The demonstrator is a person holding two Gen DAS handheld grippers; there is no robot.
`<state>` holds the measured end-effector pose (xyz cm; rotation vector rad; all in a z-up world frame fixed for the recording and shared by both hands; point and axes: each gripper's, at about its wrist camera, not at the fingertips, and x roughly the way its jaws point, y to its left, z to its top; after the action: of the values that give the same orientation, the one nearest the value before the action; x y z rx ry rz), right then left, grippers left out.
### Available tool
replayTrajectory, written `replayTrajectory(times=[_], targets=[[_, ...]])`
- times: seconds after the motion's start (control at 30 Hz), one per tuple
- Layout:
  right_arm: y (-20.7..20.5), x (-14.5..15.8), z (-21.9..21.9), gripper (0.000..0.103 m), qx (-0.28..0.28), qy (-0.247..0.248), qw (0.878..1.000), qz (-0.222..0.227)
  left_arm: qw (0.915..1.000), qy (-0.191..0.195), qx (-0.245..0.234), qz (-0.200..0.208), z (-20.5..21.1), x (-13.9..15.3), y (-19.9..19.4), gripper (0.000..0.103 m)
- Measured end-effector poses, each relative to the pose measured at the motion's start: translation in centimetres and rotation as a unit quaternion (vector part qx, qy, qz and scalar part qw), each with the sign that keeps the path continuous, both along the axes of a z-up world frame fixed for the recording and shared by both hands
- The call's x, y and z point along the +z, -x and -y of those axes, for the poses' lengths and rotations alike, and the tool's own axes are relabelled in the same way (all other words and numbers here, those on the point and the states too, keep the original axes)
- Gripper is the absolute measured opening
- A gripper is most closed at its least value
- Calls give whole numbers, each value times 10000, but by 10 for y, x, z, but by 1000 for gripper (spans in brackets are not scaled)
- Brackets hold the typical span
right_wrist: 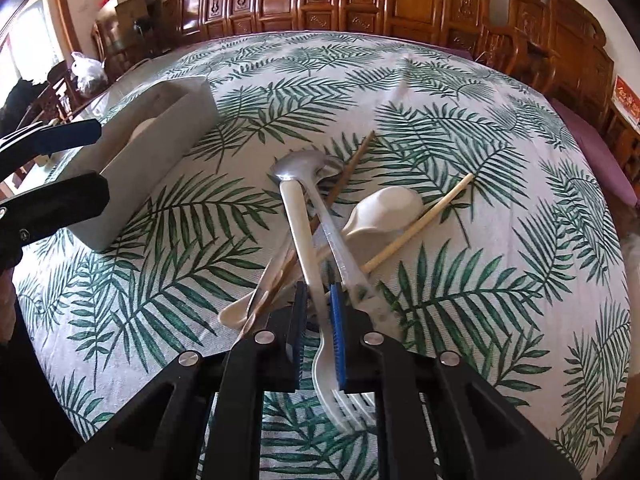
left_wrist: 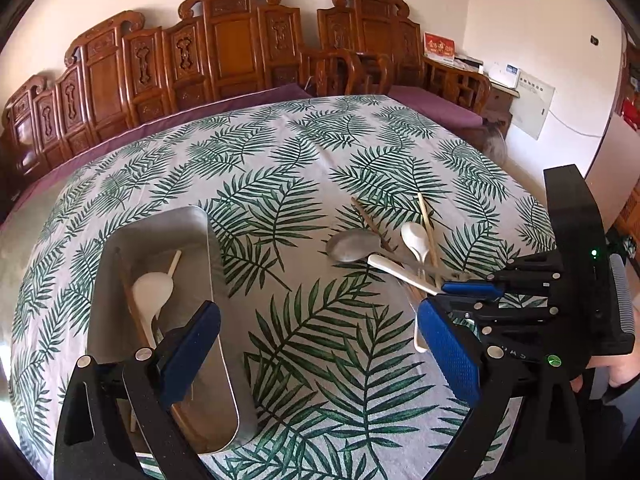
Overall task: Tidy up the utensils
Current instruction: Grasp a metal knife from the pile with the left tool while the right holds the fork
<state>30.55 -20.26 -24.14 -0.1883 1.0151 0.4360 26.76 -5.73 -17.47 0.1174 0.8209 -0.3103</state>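
A metal tray (left_wrist: 208,264) lies on the table at left and holds a white spoon (left_wrist: 151,292) and chopsticks. My left gripper (left_wrist: 320,354) is open and empty, its left finger over the tray's near end. A pile of utensils lies to the right: a metal spoon (left_wrist: 352,245), a white spoon (left_wrist: 416,238), chopsticks (left_wrist: 428,224). My right gripper (right_wrist: 320,320) is shut on a white plastic fork (right_wrist: 298,232), tines toward the camera, handle over the metal spoon (right_wrist: 306,168). The right gripper also shows in the left wrist view (left_wrist: 460,296).
The round table has a leaf-print cloth (left_wrist: 304,160). Carved wooden chairs (left_wrist: 236,40) stand behind it. In the right wrist view the tray (right_wrist: 160,140) is at left, with the left gripper's fingers (right_wrist: 68,136) beside it.
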Motion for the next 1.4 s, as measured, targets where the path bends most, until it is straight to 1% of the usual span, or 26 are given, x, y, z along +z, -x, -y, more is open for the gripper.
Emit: replayTrajectory(times=[0.13, 0.27, 0.33, 0.37, 0.43, 0.53, 0.7, 0.77, 0.87, 1.0, 1.07, 1.1, 1.17, 1.23, 1.3, 1.4], targets=[[3, -1, -8, 16, 127, 102, 9998, 61, 10000, -31, -12, -12, 2, -1, 0, 95], [-1, -1, -6, 16, 77, 15, 10000, 0, 10000, -68, -26, -29, 4, -3, 0, 95], [-1, 0, -6, 14, 83, 42, 10000, 6, 9999, -95, -29, -35, 6, -4, 0, 95], [-1, 0, -5, 8, 92, 38, 10000, 5, 9999, -114, -29, -44, 7, -5, 0, 95], [0, 2, -3, 8, 120, -69, 9999, -26, 9999, -143, -33, -71, 10, -8, 1, 95], [0, 11, 8, 8, 13, -269, 9996, 90, 9997, -205, -41, -116, 14, -12, 1, 95], [-4, 25, 37, 8, -346, -612, 9971, 293, 9995, -211, -9, -221, 21, -19, 0, 95], [-8, 25, 46, 8, -467, -533, 9969, 351, 9995, -212, 35, -248, 24, -20, -2, 95], [-14, 24, 58, 8, -647, -393, 9963, 410, 9990, -132, 118, -405, 30, -24, -9, 95], [-23, 22, 79, 8, -895, -509, 9940, 364, 9984, -102, 174, -536, 41, -32, -19, 95], [-26, 21, 89, 8, -992, -637, 9925, 326, 9976, -38, 274, -636, 46, -38, -29, 91], [-27, 21, 94, 8, -1061, -716, 9913, 293, 9971, 20, 312, -692, 46, -39, -33, 87], [-29, 21, 100, 8, -1179, -840, 9891, 252, 9956, 204, 397, -823, 47, -43, -43, 83], [-28, 21, 100, 8, -1170, -835, 9892, 280, 9944, 321, 471, -887, 51, -45, -53, 77], [-28, 24, 101, 8, -1179, -890, 9886, 307, 9933, 408, 531, -943, 53, -47, -61, 75], [-29, 25, 106, 8, -1240, -1006, 9867, 295, 9900, 605, 570, -1137, 56, -53, -74, 68]])
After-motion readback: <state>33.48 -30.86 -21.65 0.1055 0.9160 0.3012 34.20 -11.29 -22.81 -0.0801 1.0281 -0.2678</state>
